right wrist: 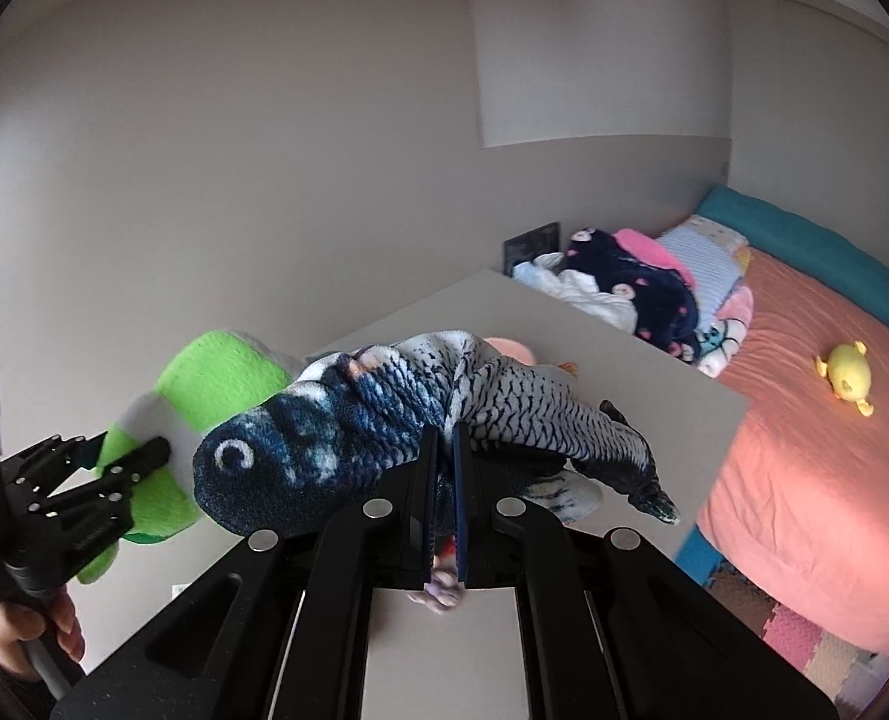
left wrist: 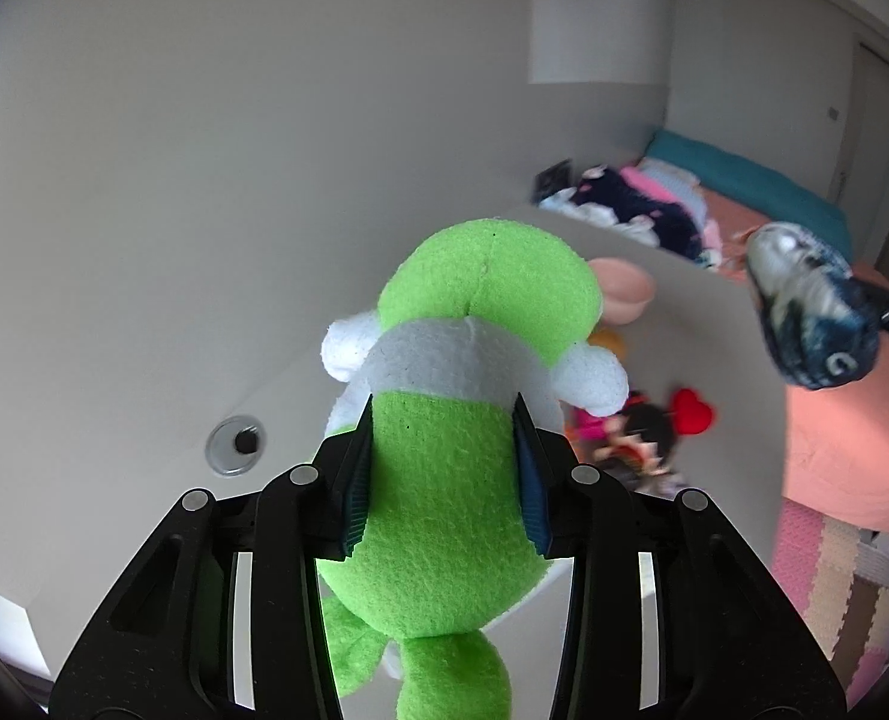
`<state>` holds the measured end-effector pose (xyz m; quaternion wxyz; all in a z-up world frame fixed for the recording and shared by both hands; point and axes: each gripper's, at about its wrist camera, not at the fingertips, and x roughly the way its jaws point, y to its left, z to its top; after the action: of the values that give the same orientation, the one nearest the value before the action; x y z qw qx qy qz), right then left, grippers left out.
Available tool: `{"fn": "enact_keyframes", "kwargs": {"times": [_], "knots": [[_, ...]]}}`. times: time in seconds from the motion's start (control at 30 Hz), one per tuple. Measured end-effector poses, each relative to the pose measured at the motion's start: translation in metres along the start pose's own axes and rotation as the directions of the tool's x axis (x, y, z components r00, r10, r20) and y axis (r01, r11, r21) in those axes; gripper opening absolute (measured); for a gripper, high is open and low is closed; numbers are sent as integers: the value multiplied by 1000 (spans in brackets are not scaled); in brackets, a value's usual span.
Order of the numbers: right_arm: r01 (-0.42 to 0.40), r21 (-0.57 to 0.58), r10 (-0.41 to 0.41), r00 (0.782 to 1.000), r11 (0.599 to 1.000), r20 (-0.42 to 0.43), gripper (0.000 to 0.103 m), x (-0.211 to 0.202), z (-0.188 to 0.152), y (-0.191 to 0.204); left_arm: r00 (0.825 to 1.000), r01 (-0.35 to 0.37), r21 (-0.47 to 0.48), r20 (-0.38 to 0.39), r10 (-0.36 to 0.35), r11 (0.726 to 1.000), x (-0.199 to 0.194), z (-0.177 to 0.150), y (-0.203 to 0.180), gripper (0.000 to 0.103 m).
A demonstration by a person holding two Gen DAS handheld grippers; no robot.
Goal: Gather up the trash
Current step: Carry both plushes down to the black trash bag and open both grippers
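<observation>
While both toys hang in the air above the counter [right wrist: 594,354], each gripper has one. Left gripper [left wrist: 444,468]: its fingers [left wrist: 354,480] are part-closed, pressed against the sides of a green plush [left wrist: 444,510], which stands upright with a white band and white side tufts just above the pads. Right gripper [right wrist: 444,492]: jaws almost together, pinching a fold on the underside of a fish plush [right wrist: 420,414], blue-black at the head with one ringed eye, pale and scaled toward the tail, lying crosswise with head to the left. In the right wrist view the green plush sits just left of the fish's head, the two close or touching; a hand [right wrist: 30,636] grips the left tool's handle at lower left.

Counter, pale grey: a round metal grommet [left wrist: 236,445] near the wall; beyond its far edge, toys [left wrist: 636,432] including a red heart [left wrist: 693,411], blurred.

Farther off: a heap of clothes [right wrist: 636,288], dark blue, white and pink, at the counter's far corner. Bed [right wrist: 804,450] with coral cover, teal pillow [right wrist: 816,246] at its head, yellow toy [right wrist: 845,378] on the cover. Foam mat [right wrist: 804,648] on the floor beside it.
</observation>
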<state>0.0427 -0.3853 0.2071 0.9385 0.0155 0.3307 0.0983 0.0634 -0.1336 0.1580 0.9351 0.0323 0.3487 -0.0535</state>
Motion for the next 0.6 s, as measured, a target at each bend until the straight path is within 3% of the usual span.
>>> {"fn": "enact_keyframes", "kwargs": {"times": [0.17, 0.33, 0.6], "knots": [[51, 36, -51, 999, 998, 15, 5, -28, -13, -41, 997, 75, 75, 16, -76, 994, -17, 1, -60, 40], [131, 89, -132, 991, 987, 1, 5, -50, -36, -93, 983, 182, 144, -8, -183, 973, -16, -6, -130, 41], [252, 207, -241, 967, 945, -79, 5, -68, -85, -182, 943, 333, 306, -123, -310, 892, -2, -38, -248, 43]]}}
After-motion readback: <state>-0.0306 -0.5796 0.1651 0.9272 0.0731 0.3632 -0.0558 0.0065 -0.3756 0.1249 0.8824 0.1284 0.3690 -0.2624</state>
